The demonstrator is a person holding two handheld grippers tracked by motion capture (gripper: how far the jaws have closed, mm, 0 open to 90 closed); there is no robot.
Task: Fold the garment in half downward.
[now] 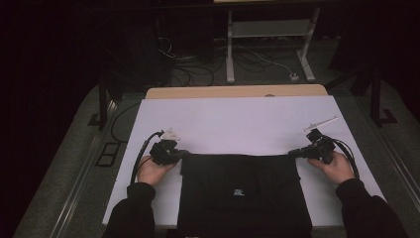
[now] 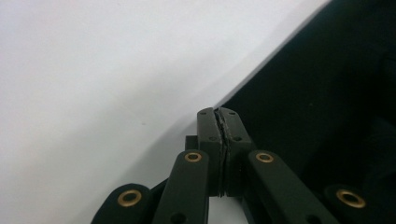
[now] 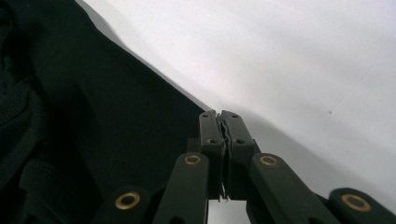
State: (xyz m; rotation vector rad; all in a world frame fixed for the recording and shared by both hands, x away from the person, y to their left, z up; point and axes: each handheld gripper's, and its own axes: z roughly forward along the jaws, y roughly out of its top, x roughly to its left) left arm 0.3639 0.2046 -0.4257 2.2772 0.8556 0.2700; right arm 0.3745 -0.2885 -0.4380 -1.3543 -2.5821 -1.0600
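Note:
A black garment [image 1: 242, 193] lies flat on the white table top [image 1: 237, 119], at the near middle, with a small pale label [image 1: 238, 192] on it. My left gripper [image 1: 184, 153] sits at its far left corner and my right gripper [image 1: 293, 152] at its far right corner; the far edge runs straight between them. In the left gripper view the jaws [image 2: 219, 114] are pressed together where the dark cloth [image 2: 327, 93] ends. The right gripper view has the same: jaws [image 3: 219, 116] shut at the corner of the cloth [image 3: 93, 116]. A hand holds each gripper.
The white top reaches well beyond the garment, with a wooden table edge [image 1: 237, 91] behind it. Past that, on the dark floor, stand a white-legged frame [image 1: 267, 44], loose cables [image 1: 193, 74] and a small white plug [image 1: 294, 77].

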